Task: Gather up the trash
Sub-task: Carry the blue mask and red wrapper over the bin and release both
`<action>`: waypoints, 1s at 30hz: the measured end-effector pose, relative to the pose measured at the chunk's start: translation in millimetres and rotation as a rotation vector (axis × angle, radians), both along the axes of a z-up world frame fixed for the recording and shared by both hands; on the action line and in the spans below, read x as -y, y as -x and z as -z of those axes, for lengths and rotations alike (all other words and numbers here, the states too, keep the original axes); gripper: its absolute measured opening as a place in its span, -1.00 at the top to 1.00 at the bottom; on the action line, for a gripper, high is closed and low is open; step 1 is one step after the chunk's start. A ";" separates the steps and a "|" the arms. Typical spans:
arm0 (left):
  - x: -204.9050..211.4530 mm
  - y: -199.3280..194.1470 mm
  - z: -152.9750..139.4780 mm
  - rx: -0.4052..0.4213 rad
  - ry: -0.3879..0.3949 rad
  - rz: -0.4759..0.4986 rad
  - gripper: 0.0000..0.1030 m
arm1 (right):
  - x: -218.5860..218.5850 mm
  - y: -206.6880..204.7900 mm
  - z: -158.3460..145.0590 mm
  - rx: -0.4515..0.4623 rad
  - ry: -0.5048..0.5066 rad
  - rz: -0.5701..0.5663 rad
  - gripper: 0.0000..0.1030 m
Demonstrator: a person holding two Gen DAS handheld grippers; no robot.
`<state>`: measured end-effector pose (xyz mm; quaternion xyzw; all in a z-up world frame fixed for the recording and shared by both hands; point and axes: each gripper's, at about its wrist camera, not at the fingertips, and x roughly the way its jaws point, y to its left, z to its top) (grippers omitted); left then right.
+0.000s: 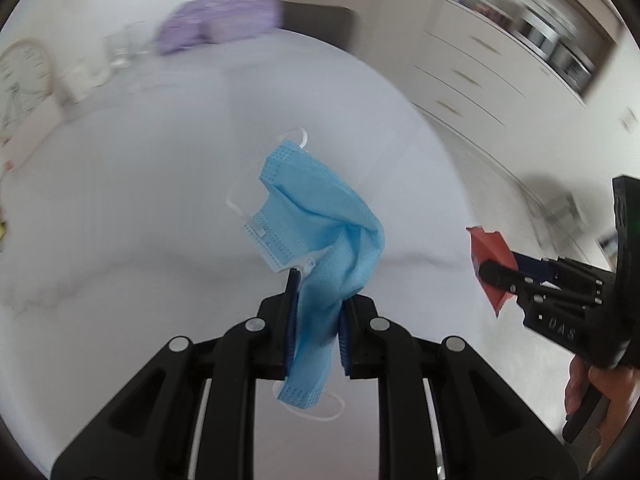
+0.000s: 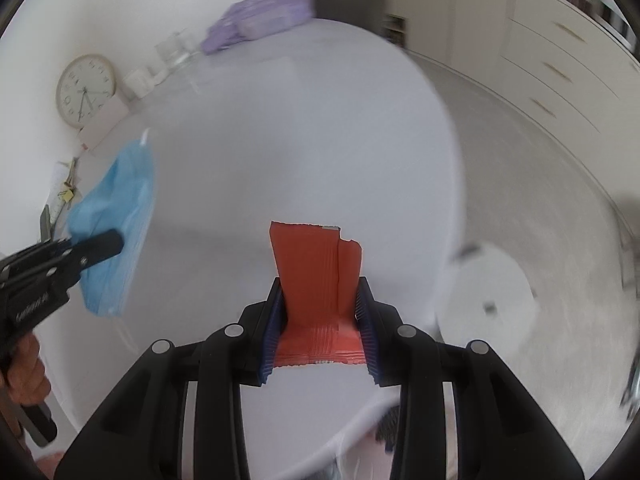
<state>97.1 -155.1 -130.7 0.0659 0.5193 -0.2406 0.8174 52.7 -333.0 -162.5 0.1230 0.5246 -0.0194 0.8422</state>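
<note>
My left claw (image 1: 316, 312) is pinched tight on a blue face mask (image 1: 320, 224), which bunches up between the blue pads and fans out above them, its white ear loops curling off the top and dangling below, all of it lifted clear of the white round surface (image 1: 140, 200). My right claw (image 2: 320, 312) is clamped on a torn red wrapper (image 2: 316, 272), the flattened packet standing upright between the two pads with its ragged edge at the top, also held up off the surface. From the left camera I can see my right claw off to the right side, the red wrapper caught in its tips and my hand (image 1: 600, 392) wrapped around the handle below. From the right camera the mask shows at the left edge, gripped by my other claw. At the far side of the surface lie a purple packet (image 2: 264, 12), some clear glasses (image 2: 176, 50) and a white mug (image 2: 138, 80), all blurred. A round wall clock (image 2: 86, 90) leans against the wall beside them. Down on the pale floor to the right sits a white round thing (image 2: 492, 296) that I cannot make out clearly, and white drawers (image 2: 568, 56) line the far wall.
</note>
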 end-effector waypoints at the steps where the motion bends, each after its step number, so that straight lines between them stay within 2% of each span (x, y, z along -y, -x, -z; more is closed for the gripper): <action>1: 9.1 9.7 0.1 -0.006 0.001 0.026 0.67 | 9.9 24.8 -0.7 -0.001 -0.004 0.030 0.31; 6: 69.9 78.7 2.7 -0.016 -0.013 0.217 0.67 | 47.0 125.7 5.4 -0.009 -0.024 0.181 0.31; 14: 151.3 174.0 19.6 -0.056 -0.062 0.462 0.67 | 96.9 236.9 17.1 -0.015 -0.053 0.376 0.30; 19: 182.1 208.3 38.7 -0.086 -0.110 0.560 0.67 | 120.9 282.1 22.6 0.002 -0.074 0.459 0.30; 24: 201.6 231.2 61.4 -0.134 -0.150 0.629 0.67 | 136.9 305.9 34.2 0.001 -0.098 0.494 0.28; 25: 206.2 234.7 69.1 -0.153 -0.162 0.637 0.60 | 138.4 307.5 36.4 -0.001 -0.103 0.496 0.28; 27: 206.5 241.7 81.1 -0.207 -0.179 0.646 0.17 | 142.7 315.2 40.6 -0.003 -0.109 0.496 0.27; 28: 207.1 244.3 87.9 -0.236 -0.187 0.636 -0.22 | 143.2 314.2 42.9 -0.005 -0.115 0.495 0.27; 29: 203.5 246.3 91.6 -0.248 -0.188 0.630 -0.37 | 143.8 314.6 44.9 -0.007 -0.120 0.493 0.27; 30: 202.4 247.3 94.6 -0.249 -0.190 0.626 -0.38 | 144.2 313.4 46.4 -0.007 -0.124 0.492 0.27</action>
